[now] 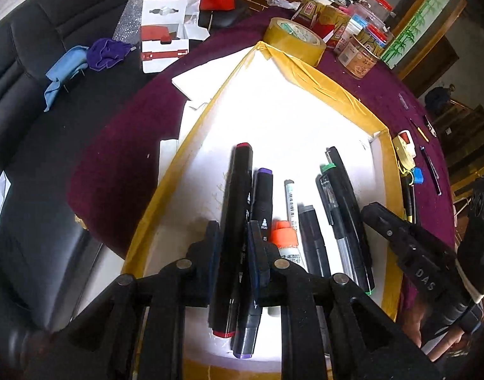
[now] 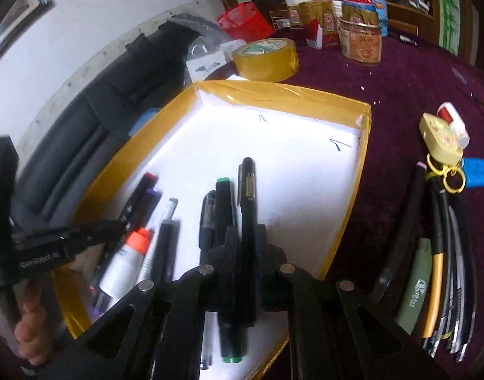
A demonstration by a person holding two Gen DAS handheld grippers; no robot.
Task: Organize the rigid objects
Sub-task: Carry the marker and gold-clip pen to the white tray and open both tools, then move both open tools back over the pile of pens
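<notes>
A white tray point(image 1: 308, 74) point(image 2: 283, 95) edged with yellow tape lies on the purple table and holds several pens in a row. My left gripper point(image 1: 233, 226) is shut on a black marker with a red cap point(image 1: 238, 186), which lies lengthwise between its fingers over the tray's near left part. Beside it lie a purple-capped marker point(image 1: 262, 196) and an orange-capped white tube point(image 1: 284, 237). My right gripper point(image 2: 247, 229) is shut on a slim black pen point(image 2: 248, 196), next to a green-capped marker point(image 2: 224, 209), over the tray's near right part.
A roll of yellow tape point(image 2: 265, 58) stands just behind the tray, with tins and jars point(image 2: 362, 41) further back. A padlock with keys point(image 2: 441, 142) and a bundle of pens and cables point(image 2: 438, 253) lie right of the tray. A black sofa point(image 1: 35, 101) is on the left.
</notes>
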